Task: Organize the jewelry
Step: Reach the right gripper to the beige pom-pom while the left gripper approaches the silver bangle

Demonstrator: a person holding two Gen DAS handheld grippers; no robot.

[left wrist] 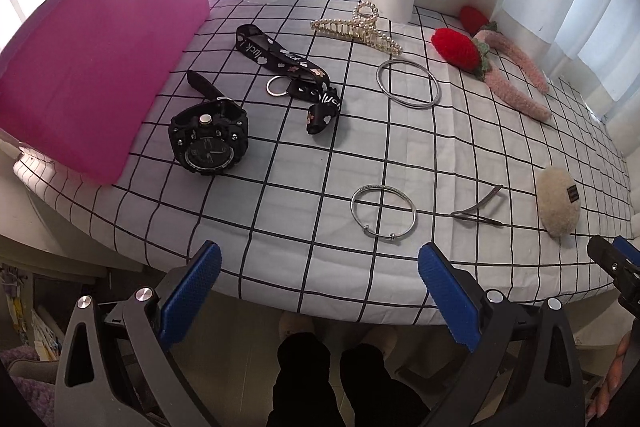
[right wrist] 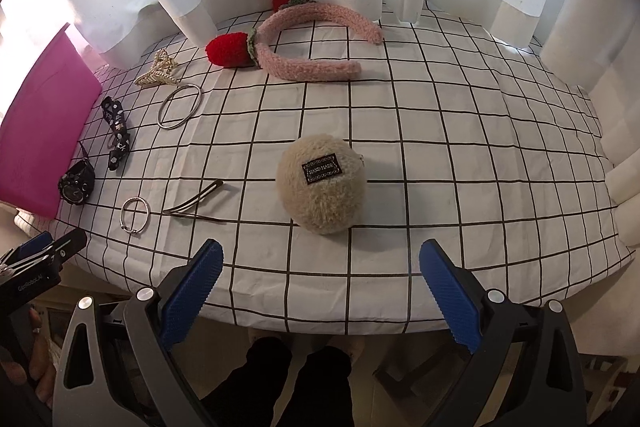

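Both my grippers hang off the near table edge w/ jaws wide apart, nothing held: left gripper (left wrist: 320, 279) faces the small bangle (left wrist: 383, 211), right gripper (right wrist: 320, 279) faces the fuzzy puff (right wrist: 322, 183). Pink box (left wrist: 104, 67) sits far left by the watch (left wrist: 208, 143); probably the destination, can't confirm. Risks, as I judge them — thin bangle lies flat on the checked cloth (left wrist: 280, 227), so pads may pinch fabric and drag everything; big bangle (left wrist: 409, 83) could roll away if nudged; hairpin (left wrist: 478, 211) is slim, may slip out; the headband (right wrist: 316, 43) is a far reach — a sweep could knock the pearl claw clip (left wrist: 356, 27).
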